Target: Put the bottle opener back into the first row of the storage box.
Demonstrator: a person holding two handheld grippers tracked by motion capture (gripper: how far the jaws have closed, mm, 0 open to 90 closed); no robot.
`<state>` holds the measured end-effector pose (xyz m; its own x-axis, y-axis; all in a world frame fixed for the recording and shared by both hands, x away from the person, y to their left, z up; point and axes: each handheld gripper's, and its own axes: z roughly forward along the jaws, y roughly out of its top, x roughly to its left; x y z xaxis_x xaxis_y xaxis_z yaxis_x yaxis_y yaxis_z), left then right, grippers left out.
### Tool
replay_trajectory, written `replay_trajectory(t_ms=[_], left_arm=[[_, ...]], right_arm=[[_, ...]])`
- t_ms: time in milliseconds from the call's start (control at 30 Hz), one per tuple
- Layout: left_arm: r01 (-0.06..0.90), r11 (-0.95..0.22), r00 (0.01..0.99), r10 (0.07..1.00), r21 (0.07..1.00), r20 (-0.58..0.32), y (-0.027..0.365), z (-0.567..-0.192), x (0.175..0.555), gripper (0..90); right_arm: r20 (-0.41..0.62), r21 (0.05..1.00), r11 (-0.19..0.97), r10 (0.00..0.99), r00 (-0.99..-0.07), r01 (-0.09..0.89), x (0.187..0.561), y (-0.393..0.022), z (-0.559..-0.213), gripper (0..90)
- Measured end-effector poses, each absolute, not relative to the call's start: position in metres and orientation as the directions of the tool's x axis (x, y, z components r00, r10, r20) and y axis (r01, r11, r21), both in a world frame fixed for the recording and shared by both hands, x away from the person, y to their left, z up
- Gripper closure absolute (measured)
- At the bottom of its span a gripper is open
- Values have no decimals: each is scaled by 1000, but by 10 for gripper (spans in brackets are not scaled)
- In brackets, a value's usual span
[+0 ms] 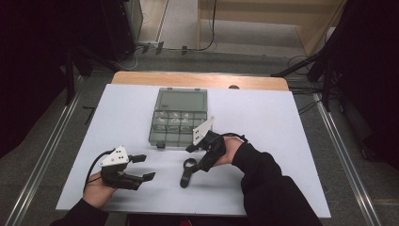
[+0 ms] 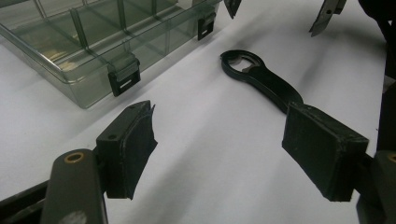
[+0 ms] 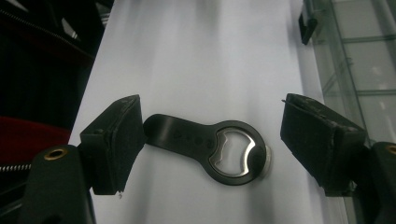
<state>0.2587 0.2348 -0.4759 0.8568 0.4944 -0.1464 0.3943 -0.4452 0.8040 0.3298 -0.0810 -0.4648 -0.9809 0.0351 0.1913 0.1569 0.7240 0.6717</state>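
the black bottle opener (image 3: 210, 144) lies flat on the white counter (image 1: 282, 122), just in front of the clear compartment box (image 1: 181, 115). the right hand-held gripper (image 3: 210, 140) is wide open above it, jaws at both sides, holding nothing. the left hand-held gripper (image 1: 143, 167) is also wide open and empty, well apart from the opener.
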Motion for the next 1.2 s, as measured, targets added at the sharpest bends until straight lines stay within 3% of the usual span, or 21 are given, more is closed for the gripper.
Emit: replay_trajectory(t_ms=[300,700,1200], left_arm=[[395,-446,857,494,803,-146,235,-476,258,247],[395,-444,856,496,804,-147,236,-476,258,247],[395,-444,856,495,804,-148,237,-476,258,247]], right_arm=[[187,665,742,-54,-981,86,336,-77,-462,240],[110,661,744,-229,-967,-101,342,-68,-464,265],[108,628,744,-375,-921,-230,343,-55,-467,311]])
